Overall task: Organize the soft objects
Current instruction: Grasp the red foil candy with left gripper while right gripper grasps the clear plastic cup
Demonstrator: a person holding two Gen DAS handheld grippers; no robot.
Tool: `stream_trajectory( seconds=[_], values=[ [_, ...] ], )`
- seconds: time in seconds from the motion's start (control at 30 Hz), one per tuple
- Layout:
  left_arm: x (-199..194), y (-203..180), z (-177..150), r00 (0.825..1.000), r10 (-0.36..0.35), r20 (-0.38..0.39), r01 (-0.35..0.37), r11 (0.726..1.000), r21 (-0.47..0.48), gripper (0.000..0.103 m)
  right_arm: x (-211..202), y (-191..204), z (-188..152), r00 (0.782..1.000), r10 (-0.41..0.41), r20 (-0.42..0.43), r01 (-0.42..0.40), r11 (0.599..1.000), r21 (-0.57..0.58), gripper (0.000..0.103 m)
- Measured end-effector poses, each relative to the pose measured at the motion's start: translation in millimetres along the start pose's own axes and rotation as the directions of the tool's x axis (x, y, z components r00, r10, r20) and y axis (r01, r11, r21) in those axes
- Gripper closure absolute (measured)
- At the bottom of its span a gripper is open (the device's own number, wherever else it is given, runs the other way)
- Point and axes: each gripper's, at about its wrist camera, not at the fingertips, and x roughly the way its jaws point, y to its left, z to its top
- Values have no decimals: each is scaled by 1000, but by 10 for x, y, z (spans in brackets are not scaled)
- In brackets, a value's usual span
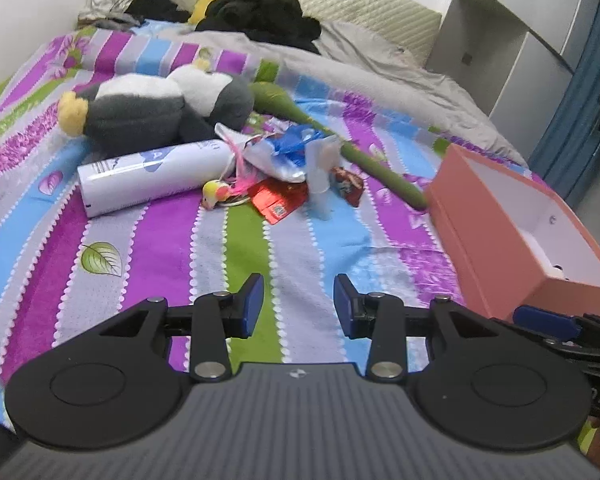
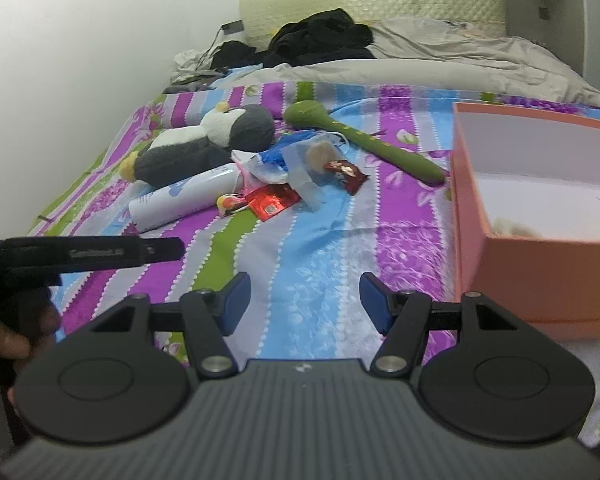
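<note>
On the striped bedspread [image 1: 236,240], mid-bed beside a white bottle [image 1: 152,178] with unreadable blue print: grey-and-white plush penguin [image 1: 148,108], yellow feet, flopped on its side, well beyond left gripper [image 1: 299,305] and right gripper [image 2: 305,302], both gaping, nothing between them.

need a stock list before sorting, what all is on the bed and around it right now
grey and white plush penguin: 1, yellow feet, far left of the pile
white cylindrical bottle: 1, lying on its side in front of the penguin
long green plush stem: 1, runs from the pile to the box
pink open cardboard box: 1, white inside, right
red foil packets: 2, front of the pile
blue and white plastic bag: 1, mid pile
small yellow and pink toy: 1, by the bottle
black clothes: heap by the headboard
striped bedsheet: 1, purple, blue, green
left claw: open, empty
right claw: open, empty
</note>
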Motion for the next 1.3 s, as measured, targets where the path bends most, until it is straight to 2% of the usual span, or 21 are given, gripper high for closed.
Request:
stream_trajectory(
  seconds=[0.33, 0.63, 0.83, 0.97, 1.17, 1.3],
  values=[
    [719, 312, 186, 998, -17, -57, 8, 990, -142, 59, 617, -1, 186, 999, 33, -33, -33, 999, -12, 42],
    [1250, 474, 362, 998, -33, -57, 20, 975, -221, 59, 1229, -102, 288, 998, 32, -59, -32, 999, -6, 46],
    [1644, 648, 458, 997, -49, -63, 28, 955, -295, 60, 1642, -141, 318, 997, 24, -69, -25, 1000, -19, 53],
    [1836, 720, 524, 997, -52, -58, 32, 949, -313, 60, 1862, -132, 371, 998, 25, -59, -27, 999, -38, 55],
    [2031, 764, 595, 998, -62, -28, 51, 960, -277, 61, 2133, -102, 451, 999, 30, -34, -33, 996, -84, 60],
    [2130, 796, 632, 996, -83, -25, 73, 956, -285, 72, 2267, -59, 481, 999, 25, -23, -28, 991, -131, 63]
  ],
)
